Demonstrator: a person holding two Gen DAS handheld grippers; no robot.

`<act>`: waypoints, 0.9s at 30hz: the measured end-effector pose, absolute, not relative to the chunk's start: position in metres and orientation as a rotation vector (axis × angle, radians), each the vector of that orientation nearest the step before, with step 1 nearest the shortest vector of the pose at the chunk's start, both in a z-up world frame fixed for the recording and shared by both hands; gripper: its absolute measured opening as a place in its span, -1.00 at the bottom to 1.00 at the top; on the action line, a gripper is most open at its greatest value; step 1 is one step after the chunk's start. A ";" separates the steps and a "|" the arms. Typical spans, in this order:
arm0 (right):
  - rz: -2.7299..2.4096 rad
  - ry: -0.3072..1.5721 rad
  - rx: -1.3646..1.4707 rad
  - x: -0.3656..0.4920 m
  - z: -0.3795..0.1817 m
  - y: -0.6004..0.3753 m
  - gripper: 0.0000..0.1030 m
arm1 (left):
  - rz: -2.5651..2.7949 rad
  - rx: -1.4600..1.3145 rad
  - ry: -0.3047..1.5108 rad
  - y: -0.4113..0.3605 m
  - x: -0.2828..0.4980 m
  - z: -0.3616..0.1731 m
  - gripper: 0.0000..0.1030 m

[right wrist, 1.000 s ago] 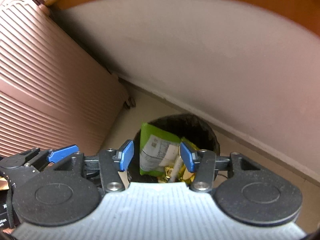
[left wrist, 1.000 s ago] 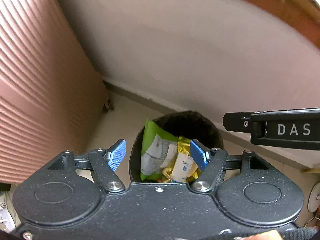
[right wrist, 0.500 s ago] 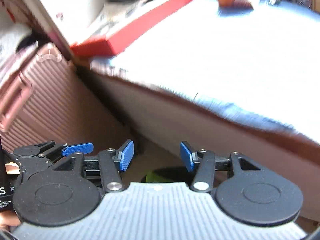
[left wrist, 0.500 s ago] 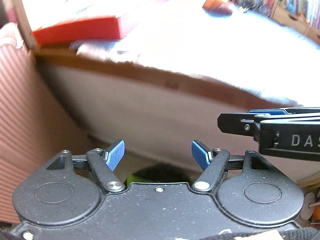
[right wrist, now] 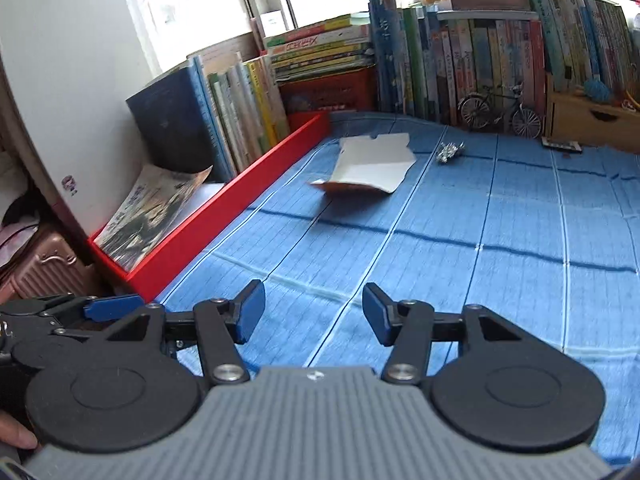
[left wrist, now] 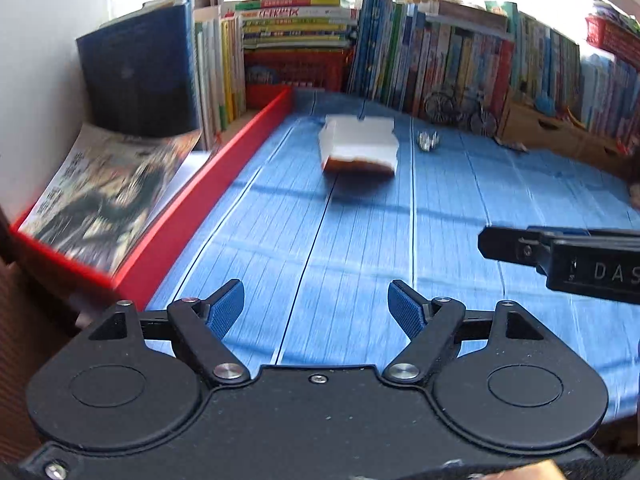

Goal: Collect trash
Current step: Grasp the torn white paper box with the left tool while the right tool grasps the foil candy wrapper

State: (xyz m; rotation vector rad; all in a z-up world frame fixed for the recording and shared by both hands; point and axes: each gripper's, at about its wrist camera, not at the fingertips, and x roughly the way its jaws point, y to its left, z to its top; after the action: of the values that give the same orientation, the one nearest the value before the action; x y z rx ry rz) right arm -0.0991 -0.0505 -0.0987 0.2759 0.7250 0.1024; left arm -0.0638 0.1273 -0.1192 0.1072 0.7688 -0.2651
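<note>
One flattened carton (right wrist: 374,166), one foil scrap (right wrist: 450,151), one model bicycle (right wrist: 500,110), two grippers.

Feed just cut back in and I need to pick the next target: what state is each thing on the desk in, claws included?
Left claw: jaws opening, nothing between them.
Right claw: open, empty.
Torn white carton: flattened open, lying on the blue table cover, untouched.
Crumpled foil scrap: on the cover, right of the carton, apart from it.
Magazine: leaning tilted inside the red tray.
Model bicycle: upright against the books.
</note>
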 end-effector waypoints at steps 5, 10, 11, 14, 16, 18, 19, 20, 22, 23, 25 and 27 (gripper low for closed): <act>0.073 0.710 0.257 -0.051 -0.100 -0.100 0.32 | -0.241 0.025 0.752 0.097 0.003 -0.122 0.53; 0.025 0.718 0.263 -0.001 -0.119 -0.140 0.32 | -0.188 -0.097 0.790 0.074 0.071 -0.147 0.53; 0.014 0.720 0.263 0.010 -0.123 -0.148 0.32 | -0.170 -0.124 0.801 0.071 0.084 -0.155 0.53; -0.015 0.722 0.252 0.041 -0.137 -0.167 0.32 | -0.112 -0.185 0.822 0.058 0.115 -0.173 0.52; -0.029 0.721 0.245 0.063 -0.146 -0.179 0.32 | -0.064 -0.208 0.833 0.052 0.133 -0.185 0.50; -0.044 0.714 0.228 0.085 -0.156 -0.187 0.32 | -0.011 -0.229 0.852 0.049 0.149 -0.200 0.42; -0.052 0.711 0.218 0.096 -0.161 -0.190 0.33 | 0.010 -0.243 0.866 0.048 0.155 -0.206 0.39; -0.057 0.715 0.214 0.106 -0.166 -0.193 0.33 | 0.028 -0.259 0.877 0.049 0.161 -0.212 0.34; -0.056 0.727 0.219 0.129 -0.177 -0.198 0.33 | 0.052 -0.288 0.889 0.049 0.168 -0.222 0.28; -0.061 0.731 0.222 0.138 -0.182 -0.200 0.33 | 0.062 -0.297 0.893 0.049 0.171 -0.225 0.25; -0.067 0.735 0.230 0.155 -0.191 -0.203 0.35 | 0.078 -0.306 0.894 0.049 0.175 -0.231 0.19; -0.073 0.733 0.232 0.169 -0.197 -0.204 0.39 | 0.081 -0.312 0.892 0.047 0.178 -0.234 0.09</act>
State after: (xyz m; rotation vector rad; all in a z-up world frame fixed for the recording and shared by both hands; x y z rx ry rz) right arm 0.1686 -0.2039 -0.1973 0.2316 0.7335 -0.0727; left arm 0.1779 0.0469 -0.2339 -0.3115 0.8924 0.0808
